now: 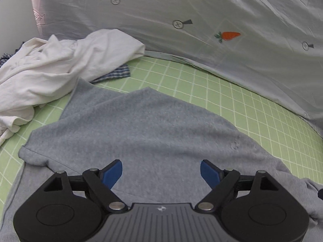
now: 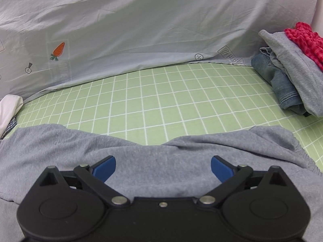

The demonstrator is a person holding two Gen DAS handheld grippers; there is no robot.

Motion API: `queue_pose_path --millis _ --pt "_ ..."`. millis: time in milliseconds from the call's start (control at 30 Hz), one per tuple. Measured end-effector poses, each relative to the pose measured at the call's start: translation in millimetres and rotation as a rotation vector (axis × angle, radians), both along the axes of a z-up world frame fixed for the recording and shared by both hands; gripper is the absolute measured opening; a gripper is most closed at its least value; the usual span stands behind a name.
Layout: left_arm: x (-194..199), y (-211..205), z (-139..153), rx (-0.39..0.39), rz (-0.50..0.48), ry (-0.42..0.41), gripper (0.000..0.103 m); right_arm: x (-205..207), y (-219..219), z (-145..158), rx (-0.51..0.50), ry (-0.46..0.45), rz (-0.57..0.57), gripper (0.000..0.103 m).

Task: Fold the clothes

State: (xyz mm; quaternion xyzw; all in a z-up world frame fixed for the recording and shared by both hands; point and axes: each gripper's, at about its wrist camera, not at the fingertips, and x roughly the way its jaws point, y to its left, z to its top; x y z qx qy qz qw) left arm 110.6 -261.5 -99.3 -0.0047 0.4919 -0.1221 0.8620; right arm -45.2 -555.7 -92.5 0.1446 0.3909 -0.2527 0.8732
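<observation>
Both the left gripper (image 1: 161,170) and right gripper (image 2: 163,166) are hovering released, holding nothing, over the grey garment (image 1: 129,125) lying directly beneath; closing carelessly is risking pinching one bunched layer, skewing the fold

This looks like a bedroom in a home. The working surface is a bed, soft and covered by a green sheet (image 2: 161,92) with a white grid pattern. Behind it a pale grey-blue cloth (image 1: 201,10) rises like a backdrop, printed with a small orange carrot (image 1: 229,35) and round cartoon marks, the kind of pattern found on household bedding. Laundry lies about: a grey garment (image 1: 141,125) spread on the sheet, a crumpled white garment (image 1: 50,70) over a bit of blue checked fabric (image 1: 119,72) at one side, and at the other a stack of folded denim (image 2: 282,86), a grey top (image 2: 296,68) and red checked cloth (image 2: 306,38).
</observation>
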Motion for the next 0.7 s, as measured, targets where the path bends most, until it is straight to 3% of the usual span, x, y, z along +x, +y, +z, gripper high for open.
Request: queue_pose_path --millis 100,300,400,533,700 --pt "-25 -50 -11 0.023 -0.097 0.039 0.085 -21 -29 -4 -0.023 0.026 -0.026 0.102" --pt "-49 -111 -21 0.039 -0.144 0.043 0.085 -49 -104 -13 -0.115 0.040 -0.071 0.101" --pt "-48 -128 -30 0.069 -0.110 0.065 0.085 -51 -141 -18 -0.177 0.059 -0.050 0.088" --pt "-45 -139 -44 0.114 -0.048 0.114 0.085 -41 -178 -33 -0.154 0.076 0.053 0.060" --pt "-46 -146 -55 0.173 -0.037 0.161 0.085 -35 -187 -48 -0.073 0.079 0.197 0.060"
